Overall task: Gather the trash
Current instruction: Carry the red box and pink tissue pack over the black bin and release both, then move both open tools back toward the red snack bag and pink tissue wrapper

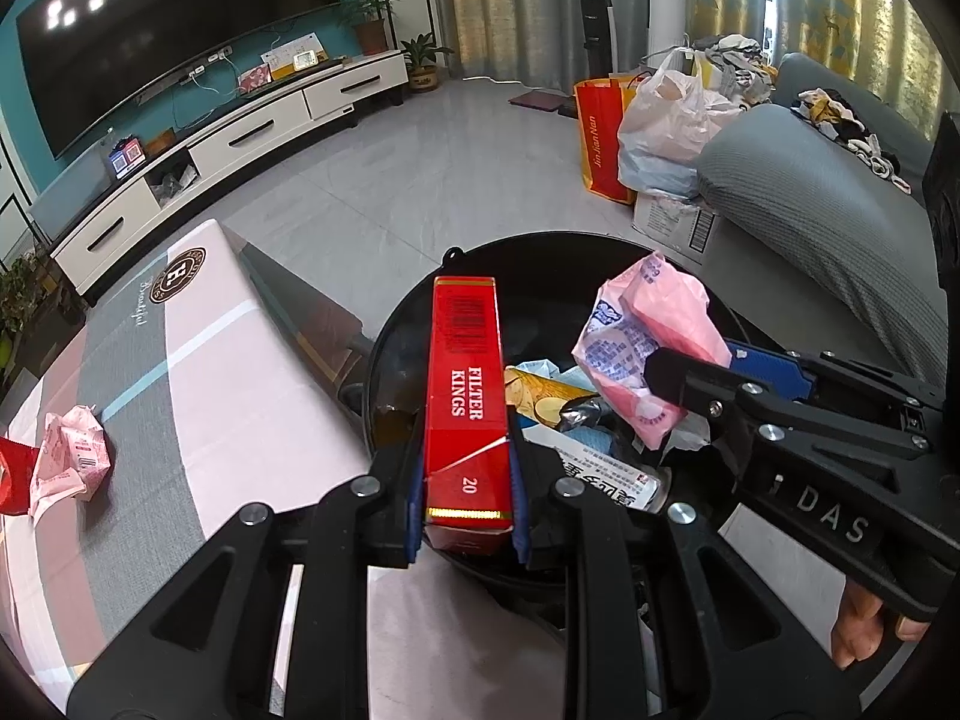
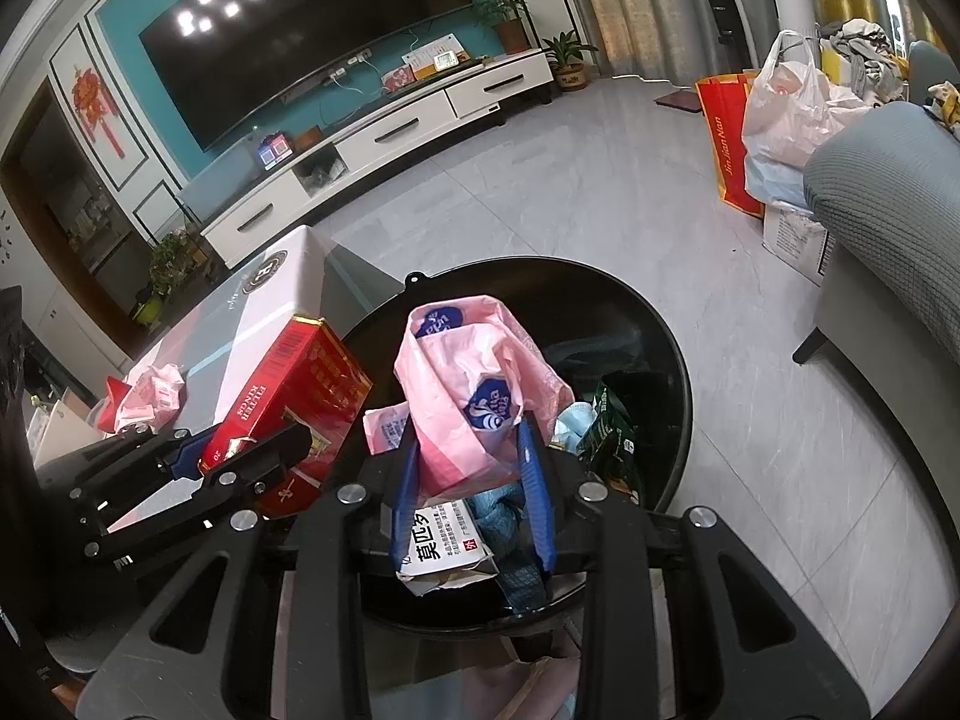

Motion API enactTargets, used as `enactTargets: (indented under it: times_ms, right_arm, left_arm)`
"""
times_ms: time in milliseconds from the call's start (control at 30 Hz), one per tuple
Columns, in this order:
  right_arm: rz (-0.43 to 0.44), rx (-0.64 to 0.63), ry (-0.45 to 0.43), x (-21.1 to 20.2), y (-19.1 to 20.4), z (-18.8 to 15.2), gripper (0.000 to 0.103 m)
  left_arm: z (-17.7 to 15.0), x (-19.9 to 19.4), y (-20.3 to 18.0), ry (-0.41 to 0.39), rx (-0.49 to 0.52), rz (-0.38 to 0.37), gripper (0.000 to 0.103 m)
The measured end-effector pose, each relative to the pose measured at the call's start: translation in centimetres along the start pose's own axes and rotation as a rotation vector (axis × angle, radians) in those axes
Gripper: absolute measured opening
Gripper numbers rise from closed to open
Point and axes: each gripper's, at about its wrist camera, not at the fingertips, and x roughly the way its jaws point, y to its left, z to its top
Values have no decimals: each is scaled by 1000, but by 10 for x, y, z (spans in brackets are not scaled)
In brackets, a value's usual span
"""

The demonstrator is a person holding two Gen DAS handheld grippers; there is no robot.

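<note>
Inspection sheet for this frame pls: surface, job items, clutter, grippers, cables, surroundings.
Surface: table with pink-and-grey cloth, beside black bin.
Job's things: red carton and pink wrapper, both held above the bin; bin already holds mixed trash.
Clutter: crumpled pink wrapper and a red scrap on the table.
Grippers: left gripper shut on the carton; right gripper shut on the pink wrapper.
Cables: wires hang below the TV.
Surroundings: TV cabinet, grey sofa, bags on the floor.
</note>
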Motion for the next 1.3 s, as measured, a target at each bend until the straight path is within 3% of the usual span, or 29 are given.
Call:
enactTargets:
  times_ms: [367,633,900,1133,1300]
  right_arm:
    - [2,1,1,0,0,0,33]
    - [4,6,4,2,1,-1,34]
    - [3,17,7,0,-1,-2,39]
    - [4,19,-10,-8,2,-1,50]
    - [7,17,-15,-18,5,-3,53]
  left_arm:
    - [1,-2,1,-6,2,4,24]
    - [3,-4,2,-12,0,9,31]
    - [3,-7,4,-23,-7,17,41]
    - [0,-17,9,-37,-21,26,48]
    - [-3,-29,14,-49,-34,38,61]
